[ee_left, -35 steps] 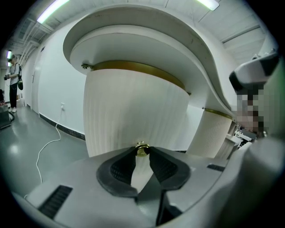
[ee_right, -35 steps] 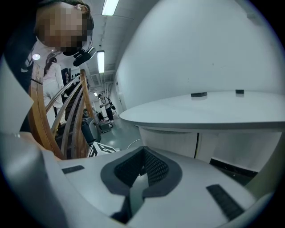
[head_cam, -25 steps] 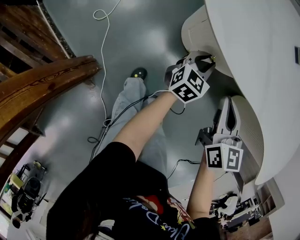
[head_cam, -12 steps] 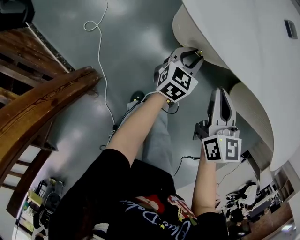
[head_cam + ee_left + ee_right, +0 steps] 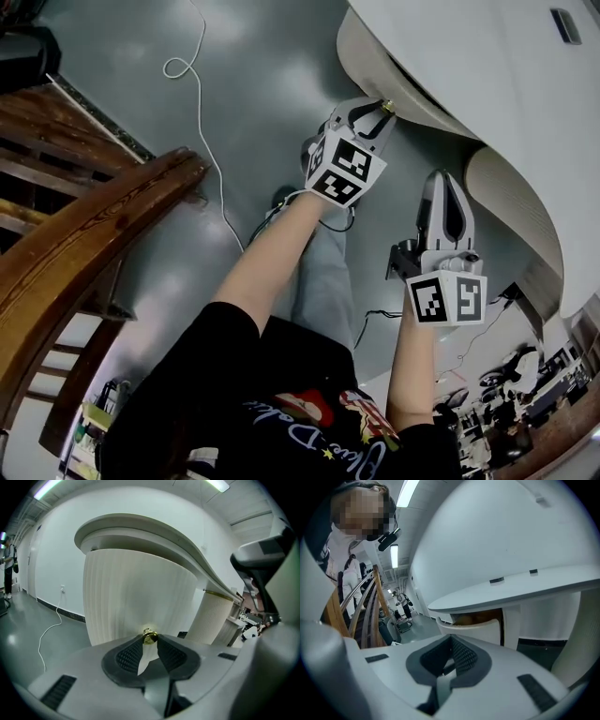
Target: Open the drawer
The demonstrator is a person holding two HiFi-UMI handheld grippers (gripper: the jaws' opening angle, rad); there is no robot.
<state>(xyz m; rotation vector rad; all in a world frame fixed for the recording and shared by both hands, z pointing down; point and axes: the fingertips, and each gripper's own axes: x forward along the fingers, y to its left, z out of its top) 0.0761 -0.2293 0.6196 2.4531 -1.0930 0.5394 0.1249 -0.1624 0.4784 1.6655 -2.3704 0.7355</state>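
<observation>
**Left gripper on the drawer knob, right gripper idle**

Drawer: white ribbed curved front [image 5: 375, 66] [image 5: 136, 592], tucked under the overhanging white table [image 5: 487, 84] [image 5: 154, 529]. Small brass knob [image 5: 385, 106] [image 5: 149, 636] on its face. The drawer's inside is not in view, so its contents can't be told.

Left gripper [image 5: 380, 112] [image 5: 150, 639]: clenched on the knob, which is pinched between the pad tips.

Right gripper [image 5: 442, 183] [image 5: 451, 641]: jaws closed tip to tip, nothing between them. It is held apart from the drawer, near a second ribbed front [image 5: 506, 202]. Its view shows a curved white panel [image 5: 471, 627] below the table edge [image 5: 520, 590], with a brown hollow [image 5: 478, 617] behind it. What is in the hollow is unclear.

Surroundings: grey floor [image 5: 262, 84] with a loose white cable [image 5: 187, 66]. Wooden stair rail [image 5: 94, 234] at left, well clear of both grippers. The person's shoe [image 5: 284, 199] is on the floor below the left arm. A ribbed column with a gold band [image 5: 211, 616] stands beside the drawer front.
</observation>
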